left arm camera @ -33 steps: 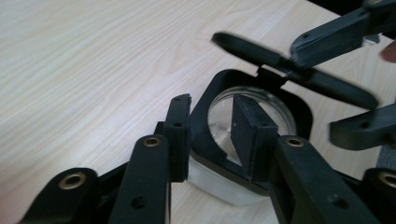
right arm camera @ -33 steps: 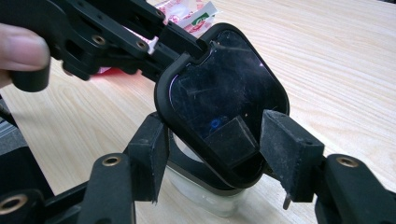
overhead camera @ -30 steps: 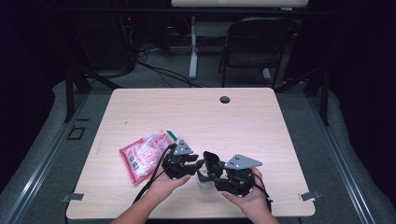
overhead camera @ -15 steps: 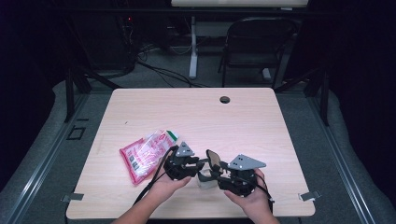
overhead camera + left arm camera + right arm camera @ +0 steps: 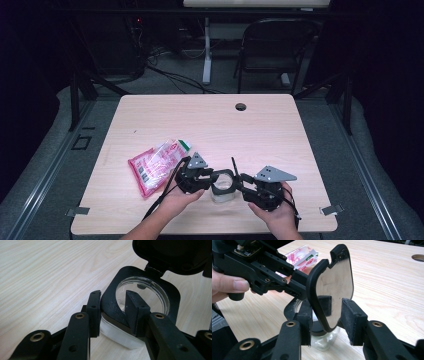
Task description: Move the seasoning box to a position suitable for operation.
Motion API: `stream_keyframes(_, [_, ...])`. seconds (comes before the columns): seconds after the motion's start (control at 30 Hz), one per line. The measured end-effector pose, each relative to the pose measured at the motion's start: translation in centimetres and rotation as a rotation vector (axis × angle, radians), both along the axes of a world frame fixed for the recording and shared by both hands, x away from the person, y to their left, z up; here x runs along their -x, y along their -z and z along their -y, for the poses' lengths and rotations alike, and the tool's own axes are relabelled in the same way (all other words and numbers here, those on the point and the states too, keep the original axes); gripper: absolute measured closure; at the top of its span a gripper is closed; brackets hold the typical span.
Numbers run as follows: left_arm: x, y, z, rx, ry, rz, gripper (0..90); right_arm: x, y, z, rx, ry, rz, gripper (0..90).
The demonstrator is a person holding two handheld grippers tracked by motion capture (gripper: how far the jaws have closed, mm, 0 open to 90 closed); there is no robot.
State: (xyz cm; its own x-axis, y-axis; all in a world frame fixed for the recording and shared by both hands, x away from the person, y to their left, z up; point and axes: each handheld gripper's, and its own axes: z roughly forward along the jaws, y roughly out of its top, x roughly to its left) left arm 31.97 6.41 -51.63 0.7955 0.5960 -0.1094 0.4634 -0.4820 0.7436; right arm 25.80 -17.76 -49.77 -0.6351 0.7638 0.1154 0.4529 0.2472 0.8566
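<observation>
A small clear jar (image 5: 222, 192) with a black square rim (image 5: 112, 290) stands on the table near its front edge. Its hinged black lid (image 5: 334, 285) is flipped up on edge. My left gripper (image 5: 212, 182) is shut on the rim, one pad outside it and one inside the mouth (image 5: 113, 312). My right gripper (image 5: 239, 180) faces it from the right. The lid stands between its pads (image 5: 327, 320). Those jaws have just been closing on the lid, and I cannot see the pads pressing on it.
A red and white plastic packet (image 5: 155, 165) lies on the wooden table (image 5: 300, 135) just left of my left hand (image 5: 227, 287). A cable hole (image 5: 241, 106) sits at the table's far edge, and a folding chair (image 5: 275, 50) stands beyond it.
The right gripper's jaws have narrowed around the raised lid. Both hands have stayed almost in place, and the left gripper's hold on the rim looks the same.
</observation>
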Motion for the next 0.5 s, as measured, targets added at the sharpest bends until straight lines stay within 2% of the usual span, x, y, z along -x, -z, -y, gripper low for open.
stream_keyframes(0.3, [0.0, 0.0, 0.0, 0.003, 0.001, 0.002, 67.0, 0.3, 0.1, 1.5, -0.026, 0.028, -0.025, 69.6])
stream_keyframes(0.5, [-0.1, 0.0, -0.1, 0.001, 0.009, -0.003, 67.5, 0.6, 0.0, 1.4, -0.028, 0.019, -0.025, 73.1])
